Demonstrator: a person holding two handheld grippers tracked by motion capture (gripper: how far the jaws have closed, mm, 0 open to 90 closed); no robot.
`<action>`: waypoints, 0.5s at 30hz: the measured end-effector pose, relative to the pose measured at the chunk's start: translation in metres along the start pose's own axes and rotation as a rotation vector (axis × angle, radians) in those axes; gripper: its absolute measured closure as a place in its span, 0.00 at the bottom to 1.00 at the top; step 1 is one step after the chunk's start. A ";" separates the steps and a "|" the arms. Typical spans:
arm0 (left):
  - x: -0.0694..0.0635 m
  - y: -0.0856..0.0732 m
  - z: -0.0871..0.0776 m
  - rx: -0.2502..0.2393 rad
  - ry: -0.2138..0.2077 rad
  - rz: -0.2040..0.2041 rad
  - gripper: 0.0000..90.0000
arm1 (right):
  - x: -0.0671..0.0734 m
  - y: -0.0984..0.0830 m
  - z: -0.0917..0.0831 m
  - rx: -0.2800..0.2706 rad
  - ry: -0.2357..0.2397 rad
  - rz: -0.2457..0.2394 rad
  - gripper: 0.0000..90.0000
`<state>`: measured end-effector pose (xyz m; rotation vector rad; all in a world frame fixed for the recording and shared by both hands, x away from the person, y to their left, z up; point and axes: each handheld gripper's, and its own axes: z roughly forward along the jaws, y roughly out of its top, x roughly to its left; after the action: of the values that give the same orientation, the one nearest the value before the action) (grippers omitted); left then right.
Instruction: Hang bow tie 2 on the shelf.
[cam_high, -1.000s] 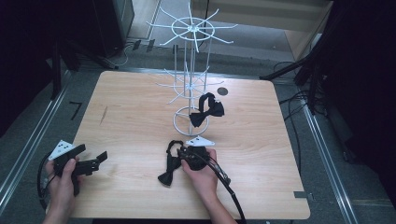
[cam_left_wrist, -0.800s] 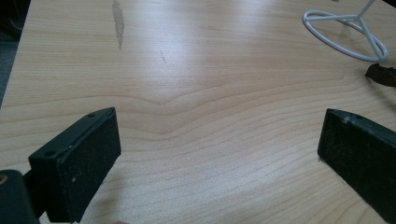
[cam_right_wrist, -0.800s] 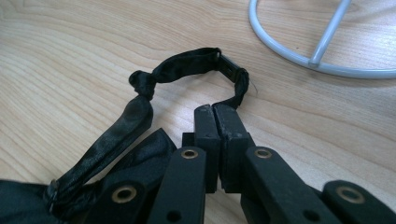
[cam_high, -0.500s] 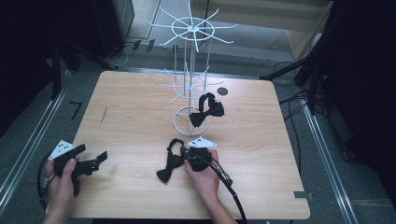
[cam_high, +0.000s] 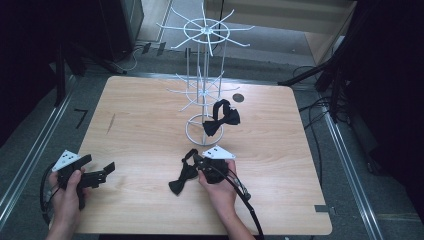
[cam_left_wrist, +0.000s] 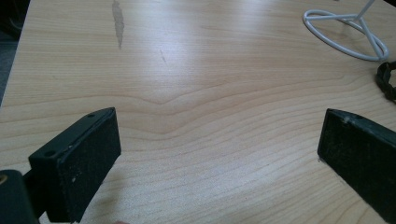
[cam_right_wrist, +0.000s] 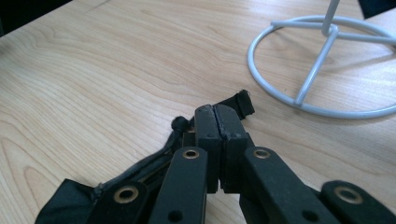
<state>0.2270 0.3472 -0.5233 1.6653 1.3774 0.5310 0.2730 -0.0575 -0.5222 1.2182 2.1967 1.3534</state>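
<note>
The right gripper (cam_high: 196, 161) is clamped on the strap of a black bow tie (cam_high: 181, 179) lying on the table (cam_high: 140, 130) near the front edge, just before the white rack (cam_high: 202, 95). The left gripper (cam_high: 107, 167), jaws wide apart and empty, rests at the near left. A second bow tie (cam_high: 221, 119) hangs on the rack.

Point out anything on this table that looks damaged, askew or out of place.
One bow tie lies crumpled on the table instead of hanging like the other bow tie on the white wire rack; the right hand-held gripper pinches its strap. A pale scuff mars the wood.
</note>
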 end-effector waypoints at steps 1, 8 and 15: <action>0.000 0.000 0.000 0.000 0.000 0.000 0.00 | 0.000 0.001 -0.001 -0.003 0.001 -0.001 1.00; 0.000 0.000 0.000 0.000 0.000 0.001 0.00 | 0.003 0.006 -0.007 -0.031 0.003 -0.016 1.00; 0.000 0.000 0.000 0.000 0.000 0.000 0.00 | 0.002 0.011 -0.013 -0.055 -0.004 -0.016 1.00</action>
<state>0.2271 0.3472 -0.5234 1.6653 1.3775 0.5316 0.2696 -0.0608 -0.5058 1.1798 2.1479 1.3943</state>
